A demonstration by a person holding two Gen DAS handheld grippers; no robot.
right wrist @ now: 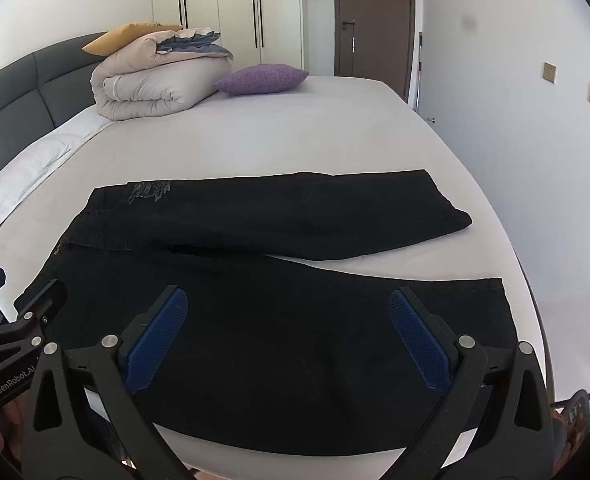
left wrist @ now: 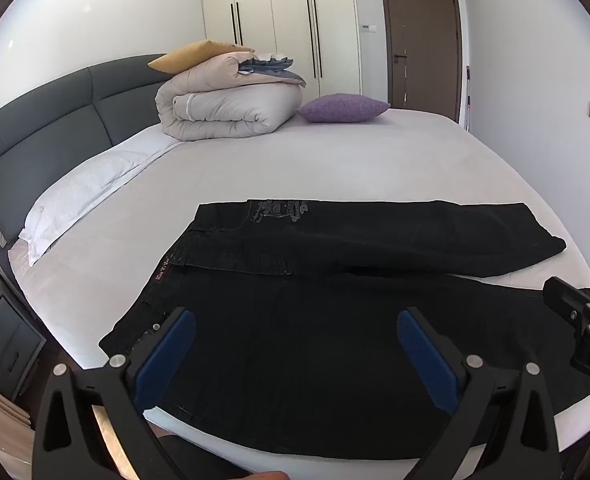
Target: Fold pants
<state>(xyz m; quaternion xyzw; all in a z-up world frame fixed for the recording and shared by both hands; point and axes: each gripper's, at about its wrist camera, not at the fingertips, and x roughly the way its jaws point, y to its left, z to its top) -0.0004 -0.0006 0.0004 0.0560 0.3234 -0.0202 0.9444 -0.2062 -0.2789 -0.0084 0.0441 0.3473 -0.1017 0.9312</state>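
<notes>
Both the left tongs point(left wrist: 295, 330) and right tongs point(right wrist: 288, 310) hover spread wide, holding nothing, over the black pants point(left wrist: 335, 340) lying flat on the bed point(left wrist: 335, 164). Far beyond them sit a rolled quilt point(left wrist: 227, 108) and a purple pillow point(left wrist: 341, 108); nothing lies between.

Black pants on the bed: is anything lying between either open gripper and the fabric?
Nothing visible. The left gripper and right gripper both hover open directly over the black pants. The folded duvet and purple pillow sit far back on the bed.

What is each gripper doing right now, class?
Left gripper: open, holding nothing, above the pants.
Right gripper: open, holding nothing.
</notes>
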